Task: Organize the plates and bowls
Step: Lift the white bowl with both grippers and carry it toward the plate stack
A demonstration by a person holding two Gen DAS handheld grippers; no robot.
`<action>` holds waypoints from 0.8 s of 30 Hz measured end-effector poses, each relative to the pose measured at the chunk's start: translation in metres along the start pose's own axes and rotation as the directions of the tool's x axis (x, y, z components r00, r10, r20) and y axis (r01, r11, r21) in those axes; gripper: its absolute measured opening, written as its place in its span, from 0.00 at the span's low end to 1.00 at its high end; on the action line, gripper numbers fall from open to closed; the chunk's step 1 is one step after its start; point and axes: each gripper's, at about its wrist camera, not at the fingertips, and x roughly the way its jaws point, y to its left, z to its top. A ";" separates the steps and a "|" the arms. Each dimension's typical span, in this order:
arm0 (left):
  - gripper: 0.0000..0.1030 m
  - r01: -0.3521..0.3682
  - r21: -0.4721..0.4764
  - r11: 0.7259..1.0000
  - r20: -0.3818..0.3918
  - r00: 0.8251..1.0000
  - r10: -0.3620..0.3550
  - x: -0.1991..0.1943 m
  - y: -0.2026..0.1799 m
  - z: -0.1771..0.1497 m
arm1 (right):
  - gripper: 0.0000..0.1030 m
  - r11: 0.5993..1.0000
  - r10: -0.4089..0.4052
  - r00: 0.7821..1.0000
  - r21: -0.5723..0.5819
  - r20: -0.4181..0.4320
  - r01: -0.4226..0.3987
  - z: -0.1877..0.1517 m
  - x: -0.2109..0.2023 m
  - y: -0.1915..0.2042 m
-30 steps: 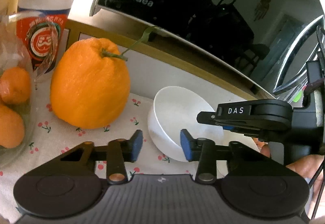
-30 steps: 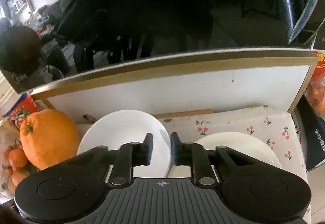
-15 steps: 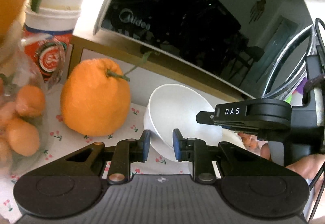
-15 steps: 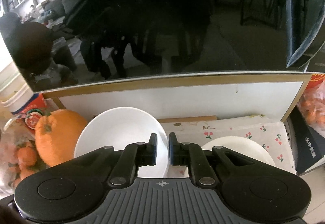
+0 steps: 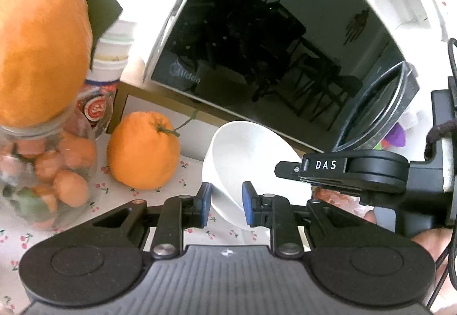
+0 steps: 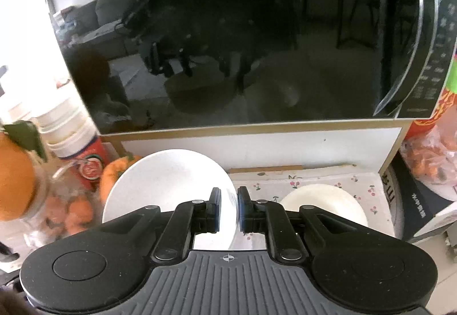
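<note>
Here bowl (image 5: 251,160) rim pinched between both claws.

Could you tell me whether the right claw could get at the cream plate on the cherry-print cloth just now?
Probably not yet: the right claw is shut on the white bowl's rim. The cream plate itself lies uncovered on the cloth, nothing over it.

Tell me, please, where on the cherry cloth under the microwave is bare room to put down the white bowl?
Bare cherry cloth lies between the white bowl and the plate, toward the back panel. The left is crowded: big orange, fruit jar, cups.
</note>
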 end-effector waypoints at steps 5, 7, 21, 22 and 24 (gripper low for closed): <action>0.19 0.009 -0.006 1.000 0.024 1.000 -0.009 -0.025 -0.005 0.005 | 0.12 1.000 0.006 1.000 0.000 0.017 -0.006 -0.002 -0.034 0.008; 0.18 0.013 -0.009 1.000 0.026 1.000 -0.013 -0.032 -0.007 0.006 | 0.13 1.000 0.003 1.000 -0.007 0.019 -0.003 -0.004 -0.047 0.011; 0.18 -0.039 0.019 0.999 0.021 0.999 0.038 -0.091 -0.012 -0.006 | 0.13 0.995 0.078 0.997 0.070 -0.028 -0.076 -0.041 -0.112 0.027; 0.18 -0.042 0.019 0.999 0.018 0.999 0.042 -0.095 -0.011 -0.008 | 0.13 0.994 0.087 0.996 0.074 -0.032 -0.085 -0.045 -0.115 0.028; 0.18 -0.050 0.015 0.999 0.007 0.999 0.050 -0.101 -0.008 -0.013 | 0.14 0.991 0.105 0.994 0.085 -0.038 -0.102 -0.054 -0.122 0.030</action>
